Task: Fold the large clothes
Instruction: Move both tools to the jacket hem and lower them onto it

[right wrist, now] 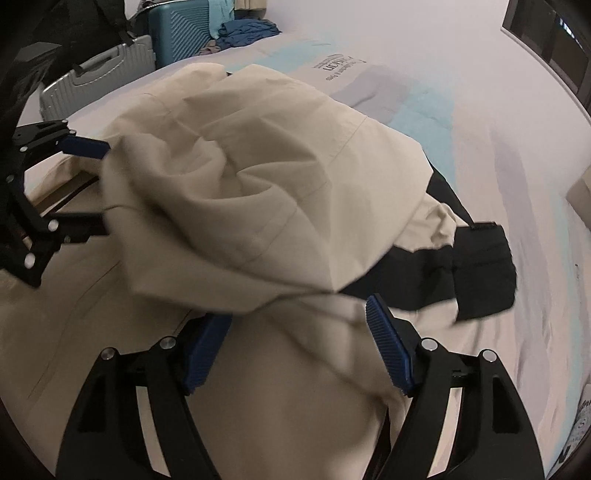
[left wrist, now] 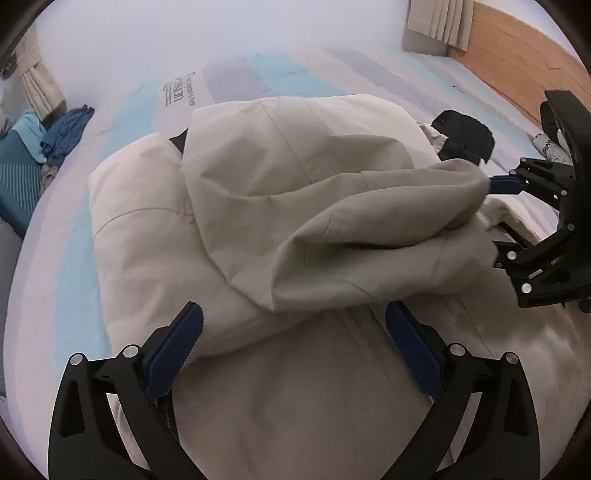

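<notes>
Both sets of jaws stood wide apart and gripped nothing, the left gripper (left wrist: 293,330) and right gripper (right wrist: 299,325) poised just above the beige jacket (left wrist: 258,206). Its folded-over upper part lay bunched on the bed (left wrist: 295,74), apparently released to settle.

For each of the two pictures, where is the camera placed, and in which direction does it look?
Left wrist view: sits on the left gripper, looking down past its open blue-padded fingers at the beige fabric jacket; the right gripper shows at right.
Right wrist view: sits on the right gripper, fingers open, facing the same jacket; the left gripper shows at left.
Shared: jacket, striped bedsheet, teal ribbed suitcase.
</notes>
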`<state>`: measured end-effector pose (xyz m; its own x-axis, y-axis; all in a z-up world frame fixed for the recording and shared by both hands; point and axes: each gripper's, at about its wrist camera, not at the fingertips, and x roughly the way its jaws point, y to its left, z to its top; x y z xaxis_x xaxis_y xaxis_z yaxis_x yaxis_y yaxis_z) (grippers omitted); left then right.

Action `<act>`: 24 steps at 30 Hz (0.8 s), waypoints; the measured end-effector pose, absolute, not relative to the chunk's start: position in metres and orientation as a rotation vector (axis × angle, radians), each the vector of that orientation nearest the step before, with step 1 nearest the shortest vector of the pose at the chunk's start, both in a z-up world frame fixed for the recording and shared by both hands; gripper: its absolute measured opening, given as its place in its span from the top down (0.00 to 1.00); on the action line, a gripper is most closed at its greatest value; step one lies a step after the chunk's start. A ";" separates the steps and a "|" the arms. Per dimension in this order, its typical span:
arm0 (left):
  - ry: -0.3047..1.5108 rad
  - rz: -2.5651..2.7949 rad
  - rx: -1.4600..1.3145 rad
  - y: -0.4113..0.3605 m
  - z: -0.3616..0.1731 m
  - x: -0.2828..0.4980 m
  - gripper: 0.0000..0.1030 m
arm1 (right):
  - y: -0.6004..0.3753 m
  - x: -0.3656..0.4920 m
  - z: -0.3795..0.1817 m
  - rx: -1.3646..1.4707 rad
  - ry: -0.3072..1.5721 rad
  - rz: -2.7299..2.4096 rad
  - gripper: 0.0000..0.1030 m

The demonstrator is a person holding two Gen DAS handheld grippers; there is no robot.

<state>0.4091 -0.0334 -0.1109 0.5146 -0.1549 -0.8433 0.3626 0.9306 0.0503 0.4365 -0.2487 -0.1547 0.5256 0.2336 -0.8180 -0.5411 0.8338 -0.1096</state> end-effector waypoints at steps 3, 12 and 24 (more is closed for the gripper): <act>0.984 -0.316 0.234 -0.031 -0.103 0.395 0.06 | -0.252 0.423 -0.147 -0.370 0.918 0.486 0.30; 1.058 -0.253 0.167 -0.012 -0.093 0.361 0.06 | -0.275 0.383 -0.138 -0.293 0.990 0.449 0.30; 1.239 -0.132 0.050 0.038 -0.077 0.270 0.06 | -0.317 0.305 -0.115 -0.191 1.100 0.326 0.07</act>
